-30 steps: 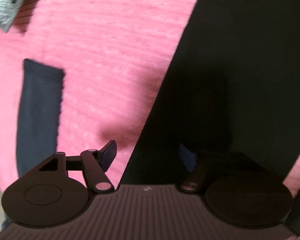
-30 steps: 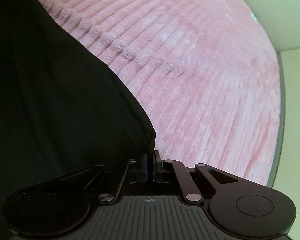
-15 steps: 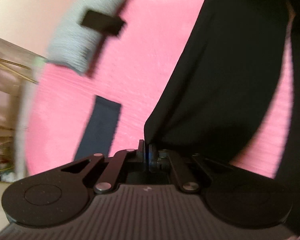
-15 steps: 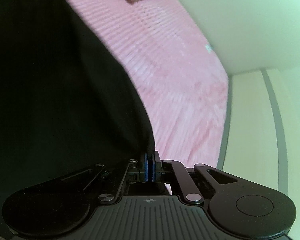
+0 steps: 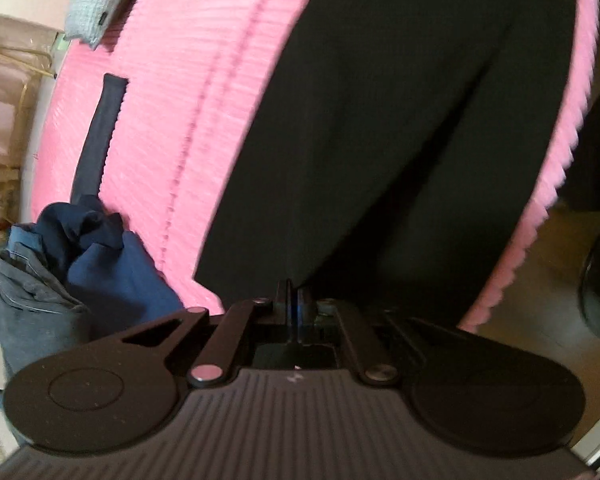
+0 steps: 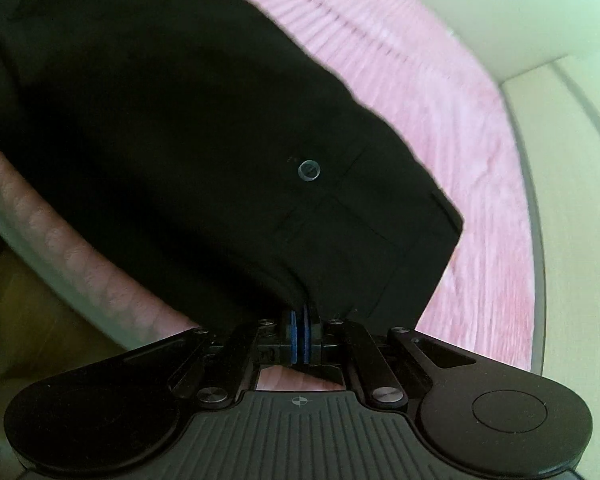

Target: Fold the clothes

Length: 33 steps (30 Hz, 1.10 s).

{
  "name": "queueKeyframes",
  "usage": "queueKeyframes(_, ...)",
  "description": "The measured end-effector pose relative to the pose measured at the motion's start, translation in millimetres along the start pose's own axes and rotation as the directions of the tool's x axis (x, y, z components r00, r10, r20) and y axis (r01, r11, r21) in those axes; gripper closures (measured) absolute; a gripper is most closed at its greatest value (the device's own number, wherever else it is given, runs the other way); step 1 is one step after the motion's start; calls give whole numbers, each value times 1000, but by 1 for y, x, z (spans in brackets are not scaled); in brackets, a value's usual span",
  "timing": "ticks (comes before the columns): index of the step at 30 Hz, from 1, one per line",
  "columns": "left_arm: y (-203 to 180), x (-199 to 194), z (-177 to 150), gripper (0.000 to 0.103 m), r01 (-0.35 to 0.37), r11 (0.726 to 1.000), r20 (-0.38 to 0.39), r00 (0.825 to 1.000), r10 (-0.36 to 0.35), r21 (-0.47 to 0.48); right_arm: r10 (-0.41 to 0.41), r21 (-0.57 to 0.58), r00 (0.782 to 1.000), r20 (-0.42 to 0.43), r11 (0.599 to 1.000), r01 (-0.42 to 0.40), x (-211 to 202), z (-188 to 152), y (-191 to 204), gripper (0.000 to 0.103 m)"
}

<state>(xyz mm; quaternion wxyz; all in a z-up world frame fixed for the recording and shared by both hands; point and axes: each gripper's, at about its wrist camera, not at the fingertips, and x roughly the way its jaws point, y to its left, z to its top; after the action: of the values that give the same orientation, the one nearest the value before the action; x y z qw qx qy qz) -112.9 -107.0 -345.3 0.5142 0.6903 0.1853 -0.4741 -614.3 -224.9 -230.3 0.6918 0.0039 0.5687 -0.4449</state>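
A black pair of trousers (image 5: 400,120) lies stretched across a pink ribbed blanket (image 5: 188,100). My left gripper (image 5: 293,300) is shut on the near edge of the black cloth. In the right wrist view the same black trousers (image 6: 180,120) show a clear button (image 6: 309,170) and a pocket seam near the waistband. My right gripper (image 6: 300,320) is shut on the waistband edge, its blue pads pressed together on the fabric. The cloth hangs from both grippers and trails away over the blanket (image 6: 460,160).
A heap of dark blue and denim clothes (image 5: 72,260) sits at the bed's left edge, a dark blue strip (image 5: 100,132) beside it. A grey knit garment (image 5: 92,20) lies far off. Wooden floor (image 5: 560,300) shows right; a pale wall (image 6: 500,8) runs beyond the bed.
My left gripper has closed on the black cloth. Both grippers have pulled the trousers back across the blanket toward the bed's near edge, so the floor and clothes heap came into view.
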Motion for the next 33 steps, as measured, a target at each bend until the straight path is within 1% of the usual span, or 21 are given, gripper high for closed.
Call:
queueKeyframes(1, -13, 1, 1, 102, -22, 1000, -8, 1000, 22, 10, -22, 8, 999, 36, 1000, 21, -1, -4, 2, 102)
queueKeyframes(4, -28, 6, -1, 102, -84, 996, 3, 996, 84, -4, -97, 48, 988, 122, 995, 92, 2, -19, 11, 102)
queueKeyframes(6, -37, 10, -7, 102, -125, 992, 16, 992, 125, -10, -161, 76, 973, 166, 986, 150, 8, -29, 23, 102)
queueKeyframes(8, -41, 18, -16, 102, -160, 987, 35, 986, 161, -19, -231, 106, 952, 201, 971, 213, 15, -39, 34, 102)
queueKeyframes(10, -44, 30, -22, 102, -199, 979, 59, 978, 201, -42, -287, 116, 932, 223, 957, 267, 22, -46, 41, 102)
queueKeyframes(14, -55, 46, -31, 102, -252, 967, 122, 960, 253, -24, -364, 97, 897, 252, 931, 351, 32, -55, 58, 102)
queueKeyframes(16, -56, 51, -35, 102, -273, 962, 158, 949, 273, -18, -384, 64, 887, 258, 922, 381, 37, -53, 60, 103)
queueKeyframes(18, -56, 54, -39, 102, -288, 957, 199, 936, 291, -43, -394, 12, 883, 257, 915, 404, 37, -51, 53, 103)
queueKeyframes(19, -56, 55, -41, 102, -295, 954, 219, 928, 300, -56, -396, -22, 883, 251, 910, 414, 38, -50, 46, 103)
queueKeyframes(20, -56, 51, -44, 102, -299, 952, 241, 921, 306, -65, -410, -55, 877, 250, 899, 435, 35, -49, 38, 103)
queueKeyframes(22, -57, 44, -49, 102, -306, 948, 284, 905, 317, -82, -459, -34, 852, 252, 875, 482, 16, -46, 17, 103)
queueKeyframes(23, -55, 32, -52, 102, -320, 941, 318, 886, 338, -108, -485, -18, 837, 252, 863, 505, 6, -44, 6, 103)
queueKeyframes(24, -52, 19, -55, 102, -333, 933, 351, 864, 360, -135, -502, 14, 832, 237, 858, 514, 1, -46, -2, 103)
queueKeyframes(26, -47, -6, -61, 102, -356, 915, 414, 816, 403, -191, -473, 31, 862, 180, 879, 476, 11, -54, 2, 103)
queueKeyframes(28, -59, -14, -68, 102, -350, 919, 434, 810, 394, -182, -422, 26, 898, 121, 906, 422, 25, -64, 13, 103)
queueKeyframes(29, -69, -7, -71, 102, -343, 928, 428, 824, 371, -144, -408, 20, 907, 99, 913, 408, 30, -68, 19, 103)
queueKeyframes(31, -89, 7, -77, 102, -326, 943, 410, 853, 322, -63, -414, 51, 909, 56, 910, 411, 34, -71, 20, 103)
queueKeyframes(33, -105, 23, -82, 102, -313, 950, 391, 872, 294, -16, -415, 93, 910, 13, 907, 412, 29, -72, 15, 103)
